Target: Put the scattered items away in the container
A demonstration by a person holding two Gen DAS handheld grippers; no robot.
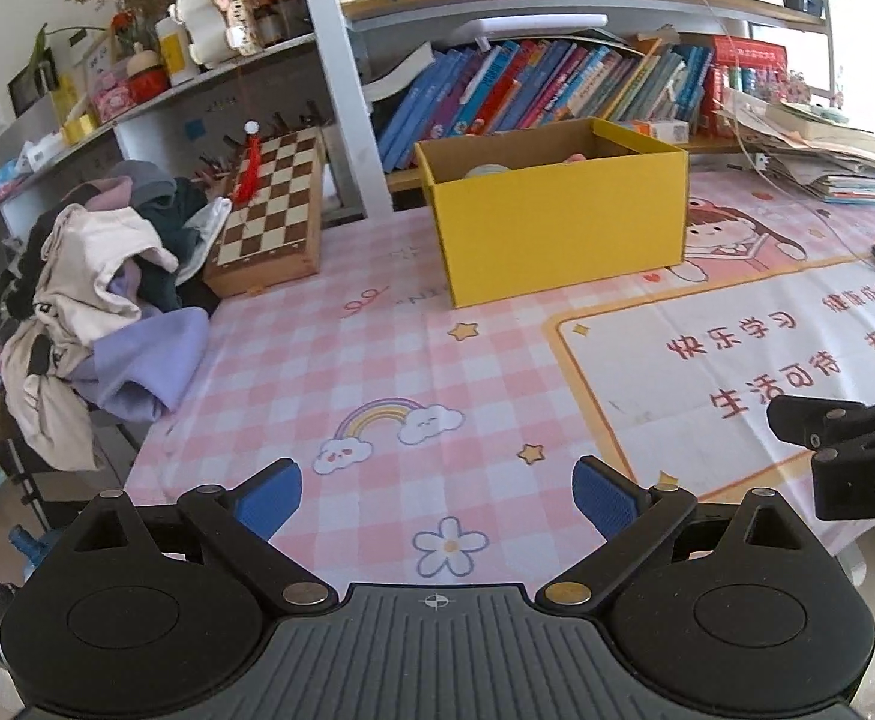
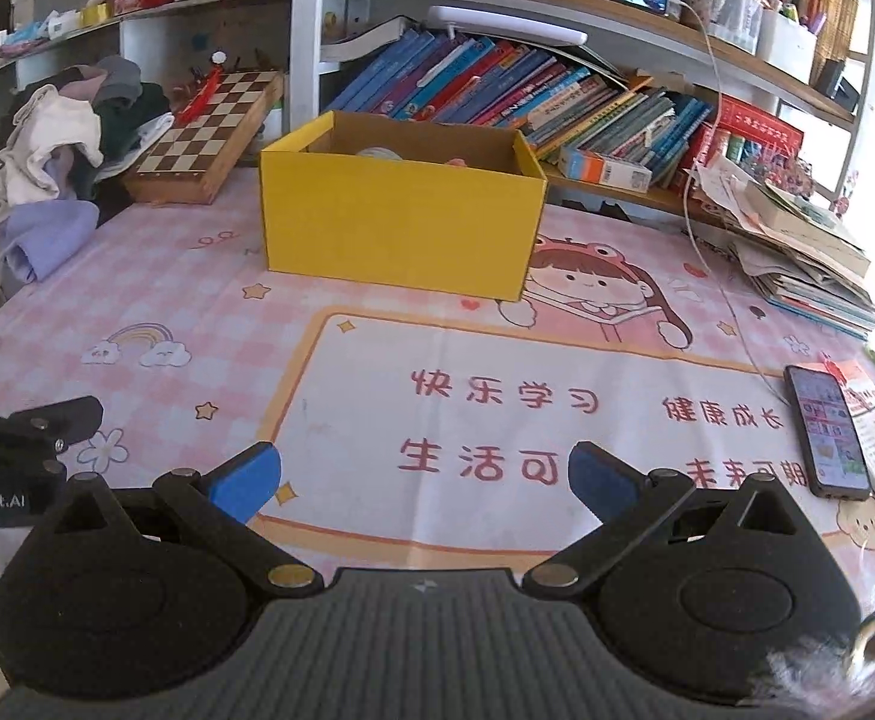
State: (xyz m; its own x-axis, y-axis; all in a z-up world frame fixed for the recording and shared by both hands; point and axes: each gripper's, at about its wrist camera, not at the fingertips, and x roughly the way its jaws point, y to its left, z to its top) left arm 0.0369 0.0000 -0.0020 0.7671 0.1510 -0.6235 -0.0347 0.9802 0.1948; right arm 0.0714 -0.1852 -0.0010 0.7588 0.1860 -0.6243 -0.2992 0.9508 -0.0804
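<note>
A yellow cardboard box (image 1: 563,222) stands open on the pink checked table mat (image 1: 329,372), far from both grippers; it also shows in the right wrist view (image 2: 398,228). Pale and pink items lie inside it, mostly hidden by its walls. My left gripper (image 1: 437,501) is open and empty, low over the mat's near edge. My right gripper (image 2: 422,483) is open and empty over the mat's printed panel. Each gripper's black body shows at the edge of the other's view.
A heap of clothes (image 1: 107,276) lies at the left. A chessboard case (image 1: 272,204) leans next to it. A phone (image 2: 824,438) with a cable lies at the right. Stacked books (image 2: 809,252) and shelves of books (image 1: 545,84) stand behind.
</note>
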